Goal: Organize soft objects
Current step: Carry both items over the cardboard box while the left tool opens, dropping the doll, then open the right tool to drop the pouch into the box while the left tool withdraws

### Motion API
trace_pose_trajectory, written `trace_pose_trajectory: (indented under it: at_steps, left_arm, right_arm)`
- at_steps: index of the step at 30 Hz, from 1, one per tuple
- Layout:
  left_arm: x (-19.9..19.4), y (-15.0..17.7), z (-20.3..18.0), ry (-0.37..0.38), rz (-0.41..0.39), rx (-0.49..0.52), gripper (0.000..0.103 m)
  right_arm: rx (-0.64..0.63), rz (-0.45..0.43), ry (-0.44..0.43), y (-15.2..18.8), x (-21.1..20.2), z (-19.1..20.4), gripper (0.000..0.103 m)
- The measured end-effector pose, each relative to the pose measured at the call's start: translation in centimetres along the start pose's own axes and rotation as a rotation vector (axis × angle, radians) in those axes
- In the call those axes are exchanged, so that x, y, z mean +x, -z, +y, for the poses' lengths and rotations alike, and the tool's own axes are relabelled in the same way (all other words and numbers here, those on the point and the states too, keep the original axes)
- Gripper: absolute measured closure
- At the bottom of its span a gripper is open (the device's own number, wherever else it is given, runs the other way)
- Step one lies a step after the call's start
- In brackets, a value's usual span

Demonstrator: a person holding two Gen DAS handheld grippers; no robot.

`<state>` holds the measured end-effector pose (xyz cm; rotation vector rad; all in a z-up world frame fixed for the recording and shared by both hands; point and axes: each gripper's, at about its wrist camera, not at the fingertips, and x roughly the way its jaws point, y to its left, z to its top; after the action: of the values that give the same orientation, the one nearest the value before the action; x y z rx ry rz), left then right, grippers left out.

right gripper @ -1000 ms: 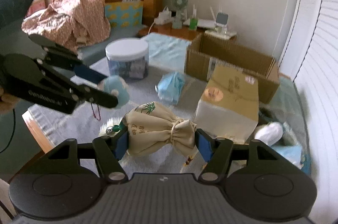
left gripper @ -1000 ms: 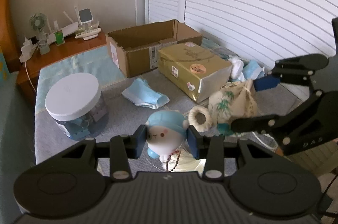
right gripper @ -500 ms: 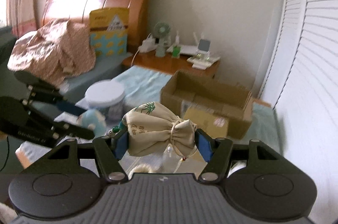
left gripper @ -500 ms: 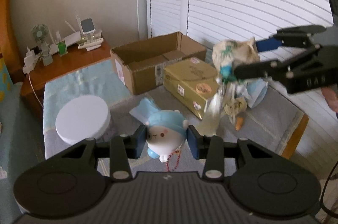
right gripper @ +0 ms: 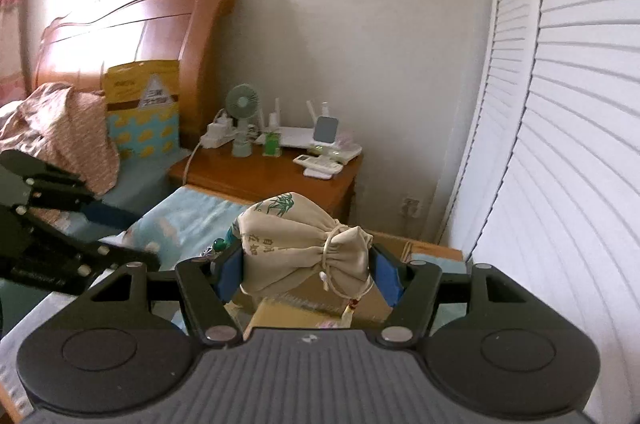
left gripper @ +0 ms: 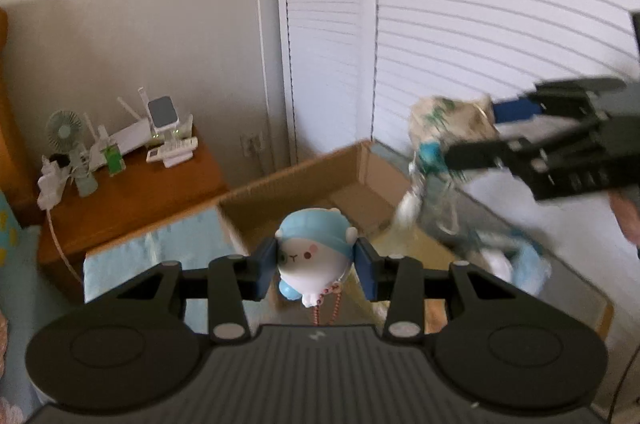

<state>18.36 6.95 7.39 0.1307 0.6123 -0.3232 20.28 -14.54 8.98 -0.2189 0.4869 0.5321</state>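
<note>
Since the earlier frames both grippers have risen from the cluttered table and swung toward the open cardboard box (left gripper: pixel 352 180), each carrying its load with it. The left gripper (left gripper: pixel 316 262) is clamped narrowly on a small round plush toy (left gripper: pixel 314 252) with a blue cap; the blue pads press both its sides, and a beaded cord hangs free beneath. The toy hangs in the air in front of the box's near wall. The right gripper (right gripper: pixel 306 270) holds a cream drawstring pouch (right gripper: pixel 304 248) between widely set pads, one on the bulging body, one at the gathered neck. The pouch is likewise aloft, with the box's far rim (right gripper: pixel 420 248) visible behind it.

Risks, as judged from this moment:
- Toy: rounded and smooth, gripped near its widest part; it could squirt out during a quick swing.
- Pouch: soft cloth yields under the pads; the neck end may slip and the bag may tip.
- Trailing cords and tassels on both may catch on the box's rim or flaps.
- The two grippers converge on one opening and could collide.
</note>
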Motion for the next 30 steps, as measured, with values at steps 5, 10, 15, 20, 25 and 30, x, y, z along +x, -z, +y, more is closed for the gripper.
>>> trace_pose_trajectory:
  at_steps: [5,10,15,20,25,30]
  left_arm:
    - [4.3,-2.6,0.8,-0.019,0.004,-0.001,0.062]
    - [8.0,-3.2,1.5,-0.020,0.041,-0.034,0.062]
    - [10.3,-2.2,2.4,-0.025,0.099,-0.073,0.062]
    - [11.0,-1.0,2.8,-0.068,0.140,-0.097,0.057]
    - [8.4,-0.6,2.4,-0.088,0.081,-0.077,0.012]
    - [5.2,0.6,1.0,-0.116,0.051,-0.066,0.012]
  right_arm:
    - [0.016,0.004,0.028,-0.5,1.2,-1.4,0.033]
    - [0.014,0.013,0.052,-0.5,2.0,-2.3,0.033]
    - [0.010,0.013,0.064,-1.1,2.7,-2.8,0.033]
    - [0.008,0.011,0.071,-2.2,3.8,-3.2,0.033]
    - [0.001,0.009,0.056,-3.4,5.0,-3.1,0.033]
    - [0.009,0.031,0.024,-4.1,7.0,-2.6,0.033]
